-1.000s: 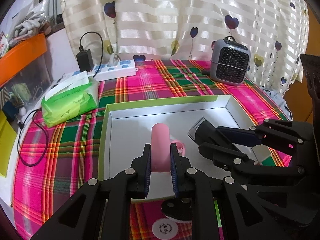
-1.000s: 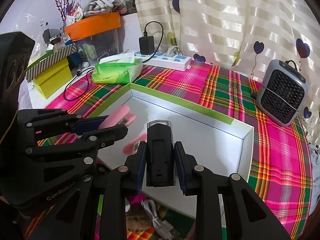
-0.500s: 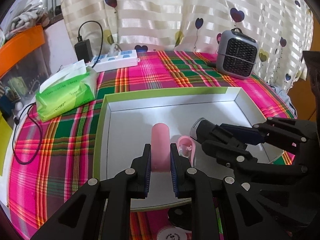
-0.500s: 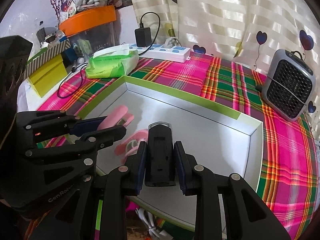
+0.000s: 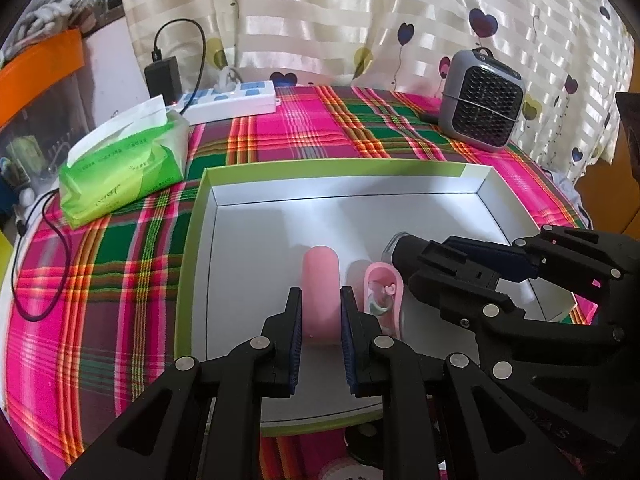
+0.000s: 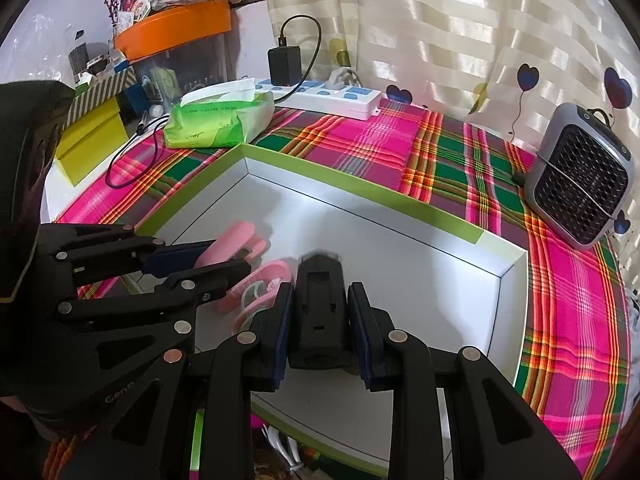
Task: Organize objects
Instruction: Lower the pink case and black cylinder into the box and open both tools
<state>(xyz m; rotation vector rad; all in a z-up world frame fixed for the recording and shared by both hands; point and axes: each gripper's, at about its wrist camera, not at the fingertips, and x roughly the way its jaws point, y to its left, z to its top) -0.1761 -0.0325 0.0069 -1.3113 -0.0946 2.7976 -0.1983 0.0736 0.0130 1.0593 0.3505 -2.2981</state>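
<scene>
pink case (image 5: 320, 280) base: hidden by jaws | black device (image 6: 319, 304) tip: blurred

The near end of the pink case (image 5: 320, 292) is hidden between the left gripper's (image 5: 320, 312) pads; the small pink item (image 5: 382, 292) beside it is partly covered by a finger, and what it is cannot be told. In the right wrist view the black device's (image 6: 320, 304) far tip is blurred; the right gripper (image 6: 320, 312) hides its sides. The white tray's (image 6: 360, 196) near rim is cut by black gripper frames; a white cable (image 6: 286, 450) and a round label (image 5: 352, 470) below it run off the bottom edge; print on the green tissue pack (image 5: 124, 172) is too small to read.
</scene>
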